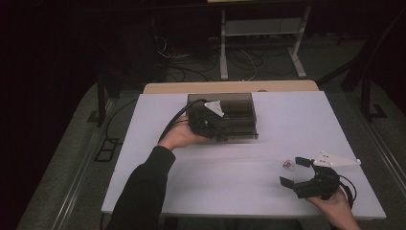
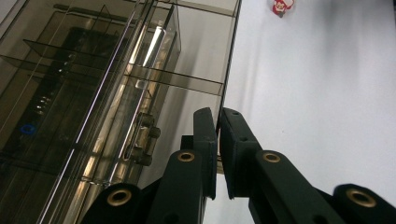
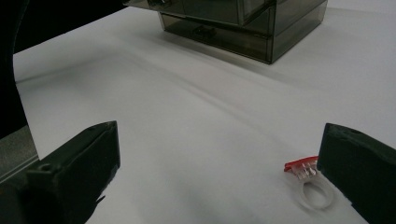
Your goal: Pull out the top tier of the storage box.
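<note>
In the high view the left claw (image 1: 221, 128) sits at the upper centre of the frame, against the front of a smoked-acrylic drawer organizer (image 1: 242, 103) that stands at the far middle of the white surface (image 1: 215, 177). The left gripper view shows its jaws pinched nearly together on the thin front edge of a drawer panel (image 2: 223, 100), low centre of that frame, so the claw is narrow and clamped on that panel. The right claw (image 1: 293, 171) rests at the lower right of the high view, jaws spread wide and holding nothing; a small clear ring with a red top (image 3: 309, 183) lies on the surface just beside its right jaw, in the lower right of the right gripper view.

The grip is on a slim, slick edge, so the pads could slide off if the pull is angled instead of straight along the drawer. The organizer looks light and nothing braces it; a tug may drag the whole box across the surface, or tip it forward. The wide right claw could also nudge the ring away if it shifts.
</note>
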### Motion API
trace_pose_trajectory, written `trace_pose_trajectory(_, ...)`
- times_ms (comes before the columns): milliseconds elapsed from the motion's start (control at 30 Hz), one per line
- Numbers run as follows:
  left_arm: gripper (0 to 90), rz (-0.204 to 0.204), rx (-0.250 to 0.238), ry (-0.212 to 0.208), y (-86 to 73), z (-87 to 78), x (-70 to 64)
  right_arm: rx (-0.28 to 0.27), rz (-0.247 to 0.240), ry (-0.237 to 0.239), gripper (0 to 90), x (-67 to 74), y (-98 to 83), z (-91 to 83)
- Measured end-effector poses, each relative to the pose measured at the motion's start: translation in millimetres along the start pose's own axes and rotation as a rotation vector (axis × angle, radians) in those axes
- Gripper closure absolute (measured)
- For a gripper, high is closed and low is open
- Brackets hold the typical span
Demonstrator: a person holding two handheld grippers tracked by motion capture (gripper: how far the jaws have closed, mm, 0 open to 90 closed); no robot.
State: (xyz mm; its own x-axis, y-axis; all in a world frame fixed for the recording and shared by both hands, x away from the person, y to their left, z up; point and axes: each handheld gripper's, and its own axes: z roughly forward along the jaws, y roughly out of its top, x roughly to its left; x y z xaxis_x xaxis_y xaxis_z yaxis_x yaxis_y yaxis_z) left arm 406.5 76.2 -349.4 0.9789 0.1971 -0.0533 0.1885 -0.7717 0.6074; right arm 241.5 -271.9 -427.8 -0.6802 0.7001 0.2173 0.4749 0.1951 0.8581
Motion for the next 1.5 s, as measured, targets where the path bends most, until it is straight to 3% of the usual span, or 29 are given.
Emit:
trace_pose_trajectory(767, 83.9, -0.007, -0.018, -0.001, -5.3, -1.1, -8.2, 0.003, -0.002, 0.001, 0.0, 0.2, 0.1, 0.4)
trace_pose_trajectory(833, 84.0, -0.013, -0.024, -0.022, -6.4, -1.1, -8.0, 0.002, -0.001, 0.001, 0.0, 0.3, 0.1, 0.2)
trace_pose_trajectory(1500, 84.4, 0.01, -0.009, -0.029, -6.5, 1.4, -18.5, 0.001, -0.002, 0.002, 0.0, 0.4, 0.1, 0.4)
